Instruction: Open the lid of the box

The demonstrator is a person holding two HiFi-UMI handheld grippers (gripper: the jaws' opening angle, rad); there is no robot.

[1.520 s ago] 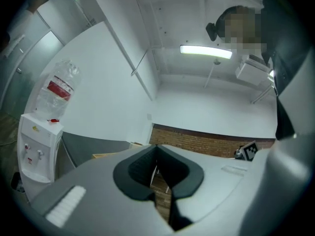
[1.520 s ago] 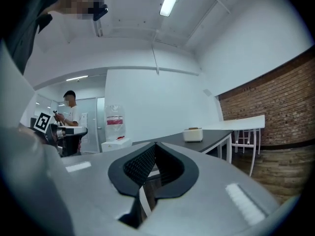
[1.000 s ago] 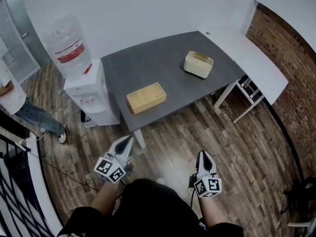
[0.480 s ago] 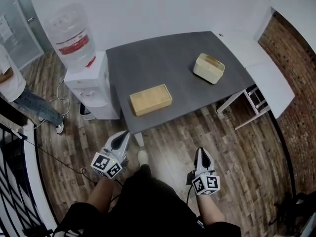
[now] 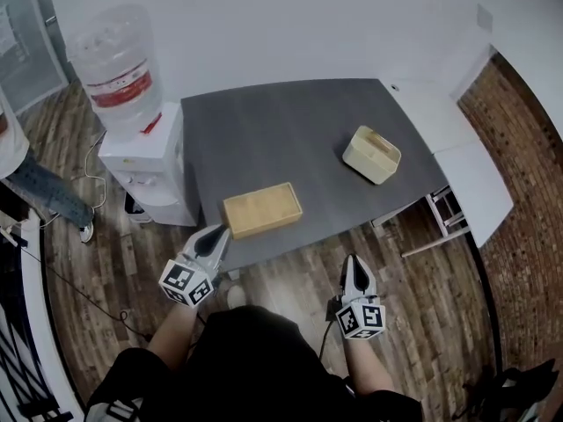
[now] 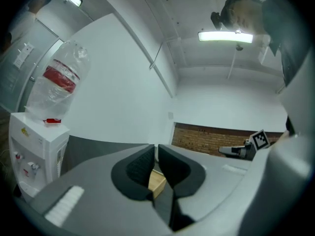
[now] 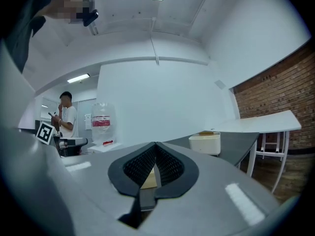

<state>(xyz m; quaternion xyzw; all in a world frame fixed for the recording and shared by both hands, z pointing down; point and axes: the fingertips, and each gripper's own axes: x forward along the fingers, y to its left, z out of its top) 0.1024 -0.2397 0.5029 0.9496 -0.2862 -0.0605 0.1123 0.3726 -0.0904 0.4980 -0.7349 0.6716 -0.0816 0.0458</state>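
Left gripper (image 5: 220,232): jaws a crack apart, have just been opening, nothing between the pads. Right gripper (image 5: 354,264): jaws together, empty. Both are held level at the near edge of the grey table (image 5: 264,121), touching nothing.

The flat wooden box (image 5: 261,209) lies just ahead of the left jaws, a touch to their right, and ahead and to the left of the right jaws. The left gripper is clearly the nearer one. The box's long axis runs crosswise to the way both grippers point, so a long side faces them. It is pale wood, low and rectangular, with the lid seated flush: still shut. I'd take it as the target.

Farther off, well ahead of the right jaws and a bit to their right, is a cream box (image 5: 371,154) with rounded corners and a wooden top, also closed. A water dispenser (image 5: 145,161) stands beyond the left jaws, off to their left.
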